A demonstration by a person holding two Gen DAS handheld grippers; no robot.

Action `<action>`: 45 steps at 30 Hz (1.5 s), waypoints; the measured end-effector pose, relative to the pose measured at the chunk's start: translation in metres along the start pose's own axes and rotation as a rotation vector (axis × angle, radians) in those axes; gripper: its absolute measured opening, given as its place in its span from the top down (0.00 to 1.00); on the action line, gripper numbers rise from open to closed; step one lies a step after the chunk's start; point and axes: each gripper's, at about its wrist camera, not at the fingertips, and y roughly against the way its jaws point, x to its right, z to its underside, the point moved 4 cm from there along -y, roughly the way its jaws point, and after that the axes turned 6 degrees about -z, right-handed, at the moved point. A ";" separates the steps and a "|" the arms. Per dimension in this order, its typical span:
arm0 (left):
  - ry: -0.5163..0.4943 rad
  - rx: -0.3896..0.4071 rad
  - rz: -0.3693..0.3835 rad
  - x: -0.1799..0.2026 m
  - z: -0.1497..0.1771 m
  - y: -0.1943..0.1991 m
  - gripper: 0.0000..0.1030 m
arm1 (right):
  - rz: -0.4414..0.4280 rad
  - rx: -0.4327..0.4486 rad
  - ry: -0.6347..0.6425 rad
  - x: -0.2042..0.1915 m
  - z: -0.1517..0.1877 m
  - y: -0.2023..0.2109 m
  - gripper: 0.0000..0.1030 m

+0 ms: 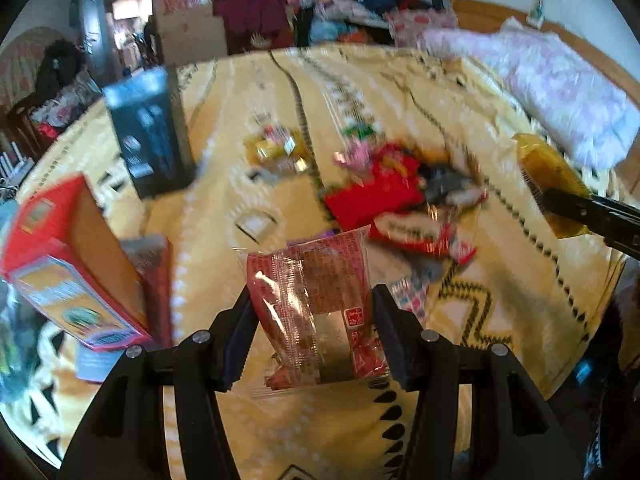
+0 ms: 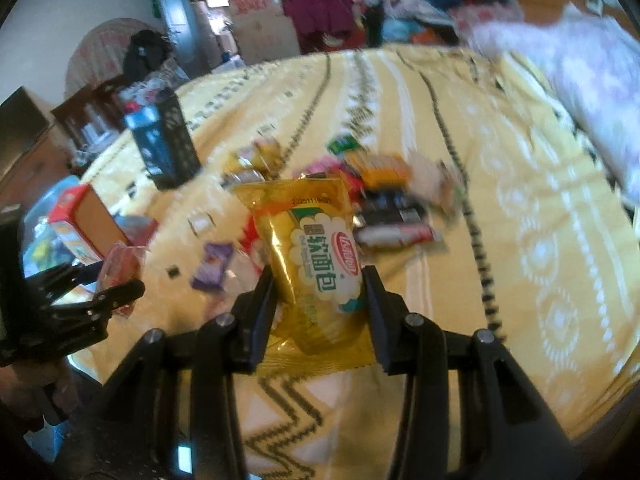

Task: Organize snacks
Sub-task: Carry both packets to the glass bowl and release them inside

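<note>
My left gripper is shut on a clear-and-red snack packet, held above the yellow patterned blanket. My right gripper is shut on a yellow bread packet, also lifted off the blanket. The yellow packet and the right gripper's fingers show at the right edge of the left wrist view. The left gripper with its red packet shows at the left of the right wrist view. A pile of mixed snack packets lies on the blanket ahead.
A dark box stands upright at the back left. A red and orange carton lies at the left. A small purple sweet lies loose. A pink pillow and heaped clothes lie beyond.
</note>
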 end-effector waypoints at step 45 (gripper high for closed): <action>0.636 0.188 -0.443 -0.489 -0.015 0.148 0.44 | -0.638 -0.152 0.440 -0.464 -0.167 -0.109 0.59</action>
